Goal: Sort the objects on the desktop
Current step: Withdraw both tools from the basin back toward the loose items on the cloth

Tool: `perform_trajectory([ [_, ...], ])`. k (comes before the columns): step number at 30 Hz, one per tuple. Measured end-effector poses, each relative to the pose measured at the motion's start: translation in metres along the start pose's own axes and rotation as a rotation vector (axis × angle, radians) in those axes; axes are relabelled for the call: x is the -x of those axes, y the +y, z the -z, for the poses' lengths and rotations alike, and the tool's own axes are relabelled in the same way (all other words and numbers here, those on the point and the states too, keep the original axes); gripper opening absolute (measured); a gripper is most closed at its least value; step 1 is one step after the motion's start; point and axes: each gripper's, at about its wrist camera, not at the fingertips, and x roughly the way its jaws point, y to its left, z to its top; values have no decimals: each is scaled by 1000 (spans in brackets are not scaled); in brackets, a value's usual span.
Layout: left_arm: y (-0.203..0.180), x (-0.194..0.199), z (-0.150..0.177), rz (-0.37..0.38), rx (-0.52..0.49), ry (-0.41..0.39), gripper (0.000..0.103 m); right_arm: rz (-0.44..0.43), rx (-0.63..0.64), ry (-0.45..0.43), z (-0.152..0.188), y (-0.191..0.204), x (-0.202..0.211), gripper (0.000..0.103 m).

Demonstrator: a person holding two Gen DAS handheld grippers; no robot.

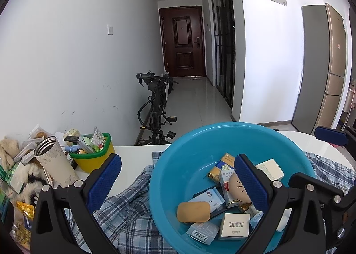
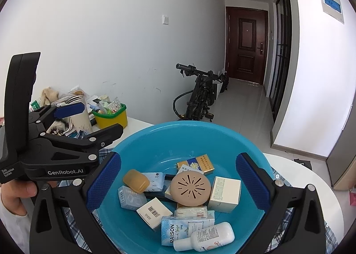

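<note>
A blue plastic basin (image 1: 222, 126) sits on a plaid shirt (image 1: 124, 216) on the white table. It holds several small items: a tan round disc with slits (image 2: 190, 188), an orange soap bar (image 2: 136, 180), a white bottle (image 2: 204, 239), a white box (image 2: 224, 190) and a gold-and-blue pack (image 2: 195, 164). My left gripper (image 1: 178, 179) is open, one finger outside the basin's left rim and one inside it. My right gripper (image 2: 179, 179) stands open above the basin's contents, holding nothing. Its fingers (image 1: 330, 136) show at the right of the left wrist view.
At the back left stand a yellow bin with a green rim (image 1: 93, 154), stuffed with small things, and an open patterned flask (image 1: 55, 160) among clutter. A person's hand (image 2: 17, 191) holds the left gripper (image 2: 98, 118). A black bicycle (image 1: 155, 107) leans beyond the table.
</note>
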Motion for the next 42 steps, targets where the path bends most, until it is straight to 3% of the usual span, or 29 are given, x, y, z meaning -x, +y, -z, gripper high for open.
perform_trajectory([
  [9, -1, 8, -1, 20, -5, -12, 103, 19, 18, -8, -3, 0, 9, 103],
  [14, -10, 17, -4, 49, -19, -18, 103, 70, 0, -24, -7, 0, 20, 103],
  [23, -20, 86, -13, 68, -29, -88, 103, 38, -22, -83, 0, 14, 86, 103],
  [27, -36, 142, -1, 88, -84, -152, 103, -5, -38, -107, 19, 28, 125, 103],
  [31, -49, 176, 16, 48, -125, -185, 103, 36, -9, -120, 37, 42, 153, 103],
  [37, -54, 198, 47, 70, -100, -161, 103, 16, -14, -109, 63, 48, 169, 103],
  [42, -63, 196, 72, 63, -113, -114, 103, 20, -40, -55, 95, 41, 161, 103],
])
